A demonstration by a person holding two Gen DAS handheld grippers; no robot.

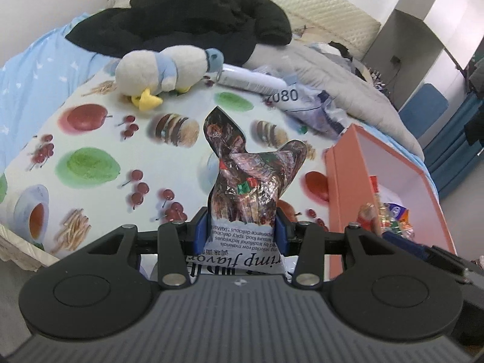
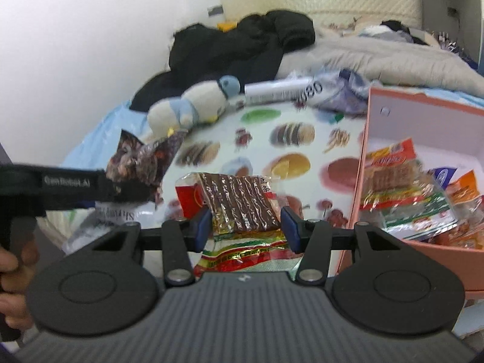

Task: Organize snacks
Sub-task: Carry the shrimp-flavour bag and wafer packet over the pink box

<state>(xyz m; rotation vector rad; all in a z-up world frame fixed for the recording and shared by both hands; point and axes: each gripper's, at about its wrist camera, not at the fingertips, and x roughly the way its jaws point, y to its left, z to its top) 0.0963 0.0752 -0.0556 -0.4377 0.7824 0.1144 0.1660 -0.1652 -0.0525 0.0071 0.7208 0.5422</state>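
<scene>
The left gripper (image 1: 242, 227) has its blue-padded fingers clamped on a crinkly foil snack pouch with dark brown print and a white "shrimp flavor" label (image 1: 245, 187), pinching it across the middle so the two upper corners flare out like ears. The right gripper (image 2: 245, 227) has its fingers pressed to either side of a flat clear-wrapped pack of ridged brown strips with red and yellow printing (image 2: 239, 208); it looks gripped, though blur at the pad edges leaves a sliver of doubt.

Both packs are held above the fruit-and-burger printed cloth (image 1: 90, 139), short of the salmon-pink open cardboard box (image 1: 345, 181). The pouch is left of the box's near wall; the strip pack is also left of the box, close to its edge. Inside the box lie more bright red, orange and green snack packets (image 2: 405, 187) (the sorting seems well underway).

Both packs should be light, soft and slippery. The foil crumples instead of resisting, so a grip at the flat sealed margin or across the waist is safest; squeezing the filled part risks crushing the contents. The strip pack is stiffer but bends, so hold it at its lower edge.

Beyond the box's far-left corner rests a white-and-blue plush duck (image 1: 163, 69), with black clothing (image 1: 181, 24) behind it.
</scene>
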